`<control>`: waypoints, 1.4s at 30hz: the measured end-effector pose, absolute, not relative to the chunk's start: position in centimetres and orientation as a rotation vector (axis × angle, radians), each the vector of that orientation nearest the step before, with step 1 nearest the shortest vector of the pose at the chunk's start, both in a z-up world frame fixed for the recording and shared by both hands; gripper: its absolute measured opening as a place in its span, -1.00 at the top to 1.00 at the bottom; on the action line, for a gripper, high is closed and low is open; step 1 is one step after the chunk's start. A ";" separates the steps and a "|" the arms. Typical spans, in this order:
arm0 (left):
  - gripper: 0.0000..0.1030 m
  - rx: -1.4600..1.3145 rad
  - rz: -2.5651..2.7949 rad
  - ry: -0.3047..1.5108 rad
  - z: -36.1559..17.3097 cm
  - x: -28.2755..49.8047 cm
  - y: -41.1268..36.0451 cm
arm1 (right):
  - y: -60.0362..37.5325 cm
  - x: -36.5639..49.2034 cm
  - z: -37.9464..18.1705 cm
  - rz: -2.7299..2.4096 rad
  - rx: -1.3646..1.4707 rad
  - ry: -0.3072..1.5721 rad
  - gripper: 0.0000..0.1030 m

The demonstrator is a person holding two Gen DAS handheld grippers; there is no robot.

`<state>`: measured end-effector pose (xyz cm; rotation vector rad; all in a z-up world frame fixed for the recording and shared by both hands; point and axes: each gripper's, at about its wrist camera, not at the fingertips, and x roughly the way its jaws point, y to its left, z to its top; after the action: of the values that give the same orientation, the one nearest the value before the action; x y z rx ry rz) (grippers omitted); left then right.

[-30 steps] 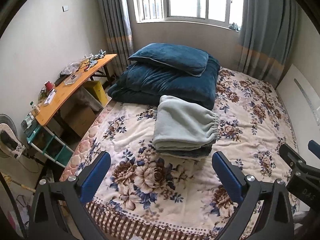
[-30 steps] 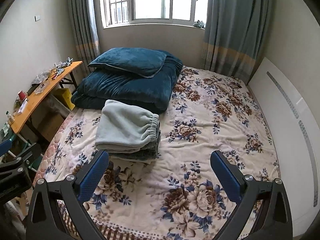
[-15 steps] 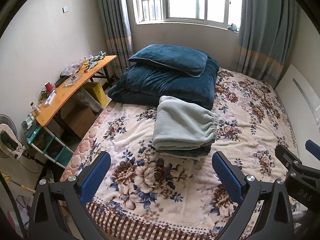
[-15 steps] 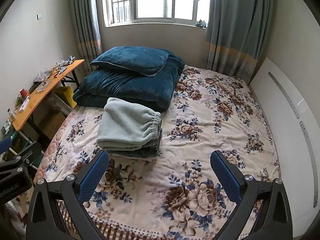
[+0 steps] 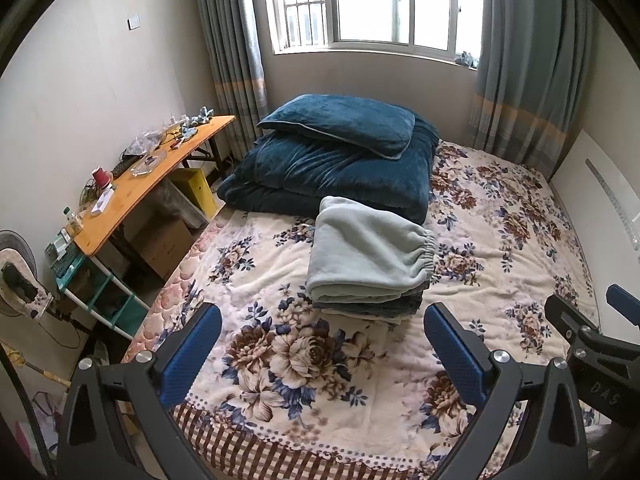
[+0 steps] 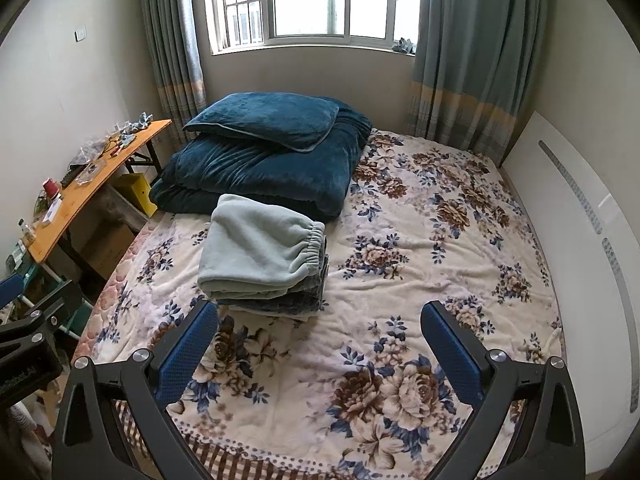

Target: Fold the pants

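Note:
Folded pale green pants (image 5: 364, 256) (image 6: 260, 256) with an elastic waistband lie on top of a small stack of folded clothes (image 5: 372, 306) (image 6: 280, 300) on the flowered bedspread (image 5: 492, 240) (image 6: 420, 240). My left gripper (image 5: 322, 344) hangs open above the bed's near edge, well short of the stack, with nothing between its blue pads. My right gripper (image 6: 320, 340) is open too, empty, to the right of the stack and nearer than it. Each gripper shows at the edge of the other's view.
A dark blue folded quilt (image 5: 336, 176) with a pillow (image 5: 344, 124) on it lies behind the stack. A cluttered wooden desk (image 5: 152, 184) stands left of the bed, with boxes and a shelf under it. A white board (image 6: 580, 248) leans along the right side.
Both grippers have drawn slightly back and up from the bed; the stack sits a little farther away in both views. The pants have not moved.

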<state>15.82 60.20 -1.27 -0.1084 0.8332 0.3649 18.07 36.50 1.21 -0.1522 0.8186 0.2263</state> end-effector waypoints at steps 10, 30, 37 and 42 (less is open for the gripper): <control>-1.00 -0.108 0.364 0.832 -1.3 15.0 60.1 | 36.5 18.3 1.2 0.230 -0.148 0.820 -1.00; -1.00 -0.108 0.366 0.825 -1.1 14.6 59.8 | 36.4 18.1 1.2 0.231 -0.147 0.821 -1.00; -1.00 -0.093 0.370 0.812 -0.8 14.7 59.9 | 36.4 18.2 1.3 0.232 -0.146 0.819 -1.00; -1.00 -0.096 0.367 0.799 -0.7 13.9 60.2 | 36.6 18.2 1.2 0.240 -0.133 0.820 -1.00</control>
<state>13.90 60.19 -0.69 -0.0963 0.7985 0.3668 18.17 36.61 1.16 -0.1330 0.8205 0.2402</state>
